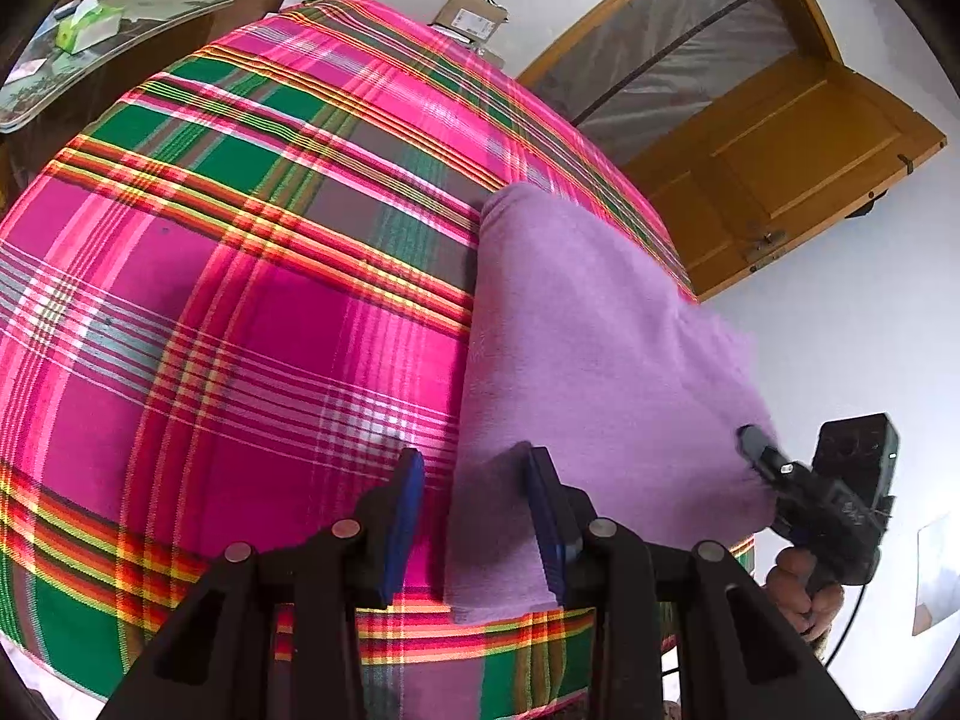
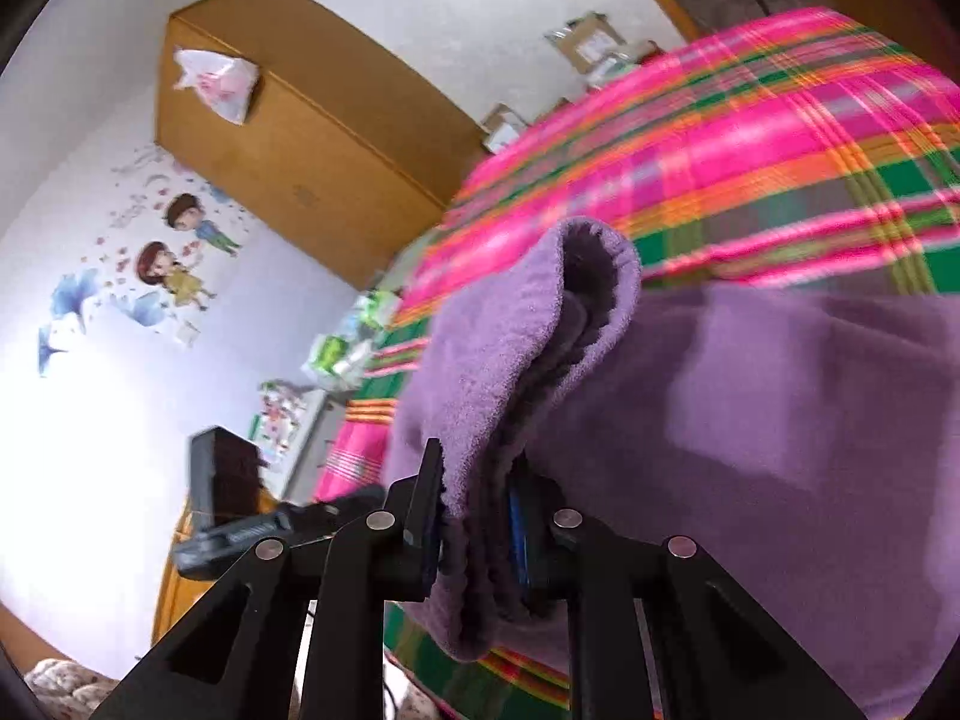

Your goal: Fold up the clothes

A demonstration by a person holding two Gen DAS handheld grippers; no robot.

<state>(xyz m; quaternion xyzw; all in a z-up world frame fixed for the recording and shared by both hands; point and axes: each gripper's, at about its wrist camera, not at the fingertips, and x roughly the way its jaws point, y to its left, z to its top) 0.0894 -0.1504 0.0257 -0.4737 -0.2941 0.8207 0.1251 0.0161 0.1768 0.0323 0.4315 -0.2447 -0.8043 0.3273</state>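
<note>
My left tool (image 1: 474, 516) hangs over the near edge of the plaid bedspread (image 1: 240, 300), pads apart. The purple towel (image 1: 588, 348) has its near-left corner lying between them, but the left pad is clear of the cloth and nothing is pinched.

Towel's folded into a long strip on the right side of the bed. Long axis runs near-to-far, far end w/ a rounded fold pointing toward the door (image 1: 780, 168), near end at the bed's edge by me. Left long edge is straight; right side is lifted off the bed.

My right tool (image 2: 474, 516) is clamped on the towel's near-right corner, several layers bunched between the pads, cloth looping up and over beyond the tips. From the left wrist view I see that tool (image 1: 759, 450) at the towel's right corner w/ my hand (image 1: 798, 588) under it. Right wrist view is blurred, esp. the plaid.

Far left, a desk (image 1: 120, 36) w/ a tissue pack. A cardboard box (image 1: 471, 15) sits beyond the bed's far end.
</note>
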